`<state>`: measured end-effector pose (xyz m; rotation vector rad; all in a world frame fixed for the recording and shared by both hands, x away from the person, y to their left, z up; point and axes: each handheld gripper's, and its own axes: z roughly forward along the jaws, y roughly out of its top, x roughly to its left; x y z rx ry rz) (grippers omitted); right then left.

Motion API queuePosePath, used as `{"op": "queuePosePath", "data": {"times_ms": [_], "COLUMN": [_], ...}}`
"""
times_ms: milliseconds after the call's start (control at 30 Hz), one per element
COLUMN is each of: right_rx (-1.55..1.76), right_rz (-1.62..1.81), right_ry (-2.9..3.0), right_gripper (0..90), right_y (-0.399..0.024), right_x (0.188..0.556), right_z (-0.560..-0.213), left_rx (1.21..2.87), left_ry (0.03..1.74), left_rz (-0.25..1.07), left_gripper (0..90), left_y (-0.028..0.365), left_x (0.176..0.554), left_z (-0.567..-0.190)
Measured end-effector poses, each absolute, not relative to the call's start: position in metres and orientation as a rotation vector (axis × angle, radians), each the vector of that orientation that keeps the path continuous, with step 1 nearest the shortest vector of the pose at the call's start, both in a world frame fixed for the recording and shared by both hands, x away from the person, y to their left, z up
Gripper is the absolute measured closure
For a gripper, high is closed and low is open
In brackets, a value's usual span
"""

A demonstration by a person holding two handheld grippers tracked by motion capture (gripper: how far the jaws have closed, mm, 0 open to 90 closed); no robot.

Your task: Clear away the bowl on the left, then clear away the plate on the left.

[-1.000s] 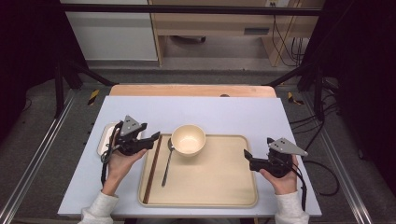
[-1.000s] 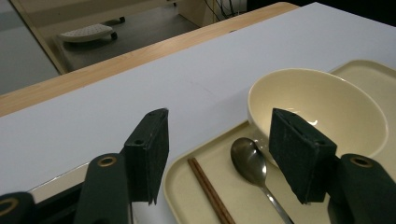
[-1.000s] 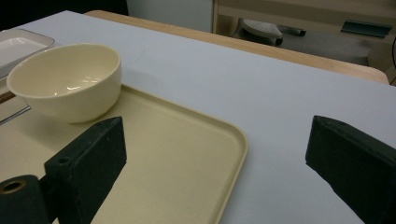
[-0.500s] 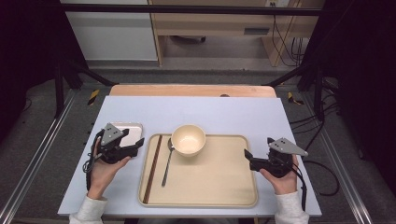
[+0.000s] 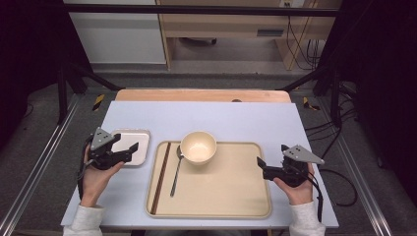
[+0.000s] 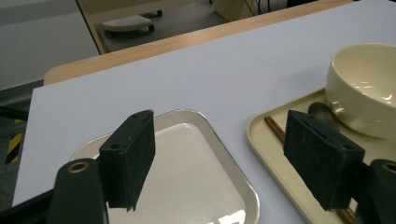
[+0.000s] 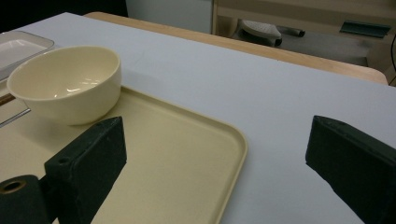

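- High view: we see the left gripper (image 5: 129, 151) over the near part of the steel dish (image 5: 129, 146), which sits on the table (image 5: 246, 118) just left of the tray (image 5: 216, 214). Its jaws have just been opening and hold nothing. The bowl (image 5: 198, 146), spoon (image 5: 176, 169) and chopsticks (image 5: 161, 177) lie on the tray. The right gripper (image 5: 260, 166) hovers at the tray's right edge, jaws wide and empty.
- Left gripper view: we see both pads (image 6: 130, 156) standing wide, the dish below and between them, untouched.
- Right gripper view: we see wide jaws straddling the tray rim (image 7: 238, 154), bowl beyond.
- We judge the step as the approach to the dish. The next move calls for lowering onto its rim and closing there.
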<state>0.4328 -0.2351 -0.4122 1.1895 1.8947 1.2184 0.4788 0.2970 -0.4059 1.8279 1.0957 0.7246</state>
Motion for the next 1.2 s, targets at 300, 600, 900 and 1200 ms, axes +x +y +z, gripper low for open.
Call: {"op": "queuePosePath", "data": {"times_ms": [300, 600, 900, 1200], "right_rx": [1.191, 1.189, 1.194, 1.196], "right_rz": [1.218, 1.219, 1.215, 1.218], "right_ry": [1.895, 1.896, 1.908, 1.911], "right_gripper": [5.5, 5.5, 5.5, 5.6], "right_y": [-0.235, -0.234, -0.233, -0.234], "right_x": [0.432, 0.433, 0.434, 0.435], "right_z": [-0.412, -0.412, -0.414, -0.416], "left_rx": [1.791, 1.752, 1.774, 1.791], "left_ry": [1.109, 1.174, 1.249, 1.313], "left_rz": [0.75, 0.741, 0.723, 0.703], "left_gripper": [24.5, 24.3, 25.8, 27.3], "left_y": [0.317, 0.343, 0.355, 0.36], "left_x": [0.479, 0.484, 0.498, 0.511], "left_z": [-0.398, -0.401, -0.413, -0.424]}}
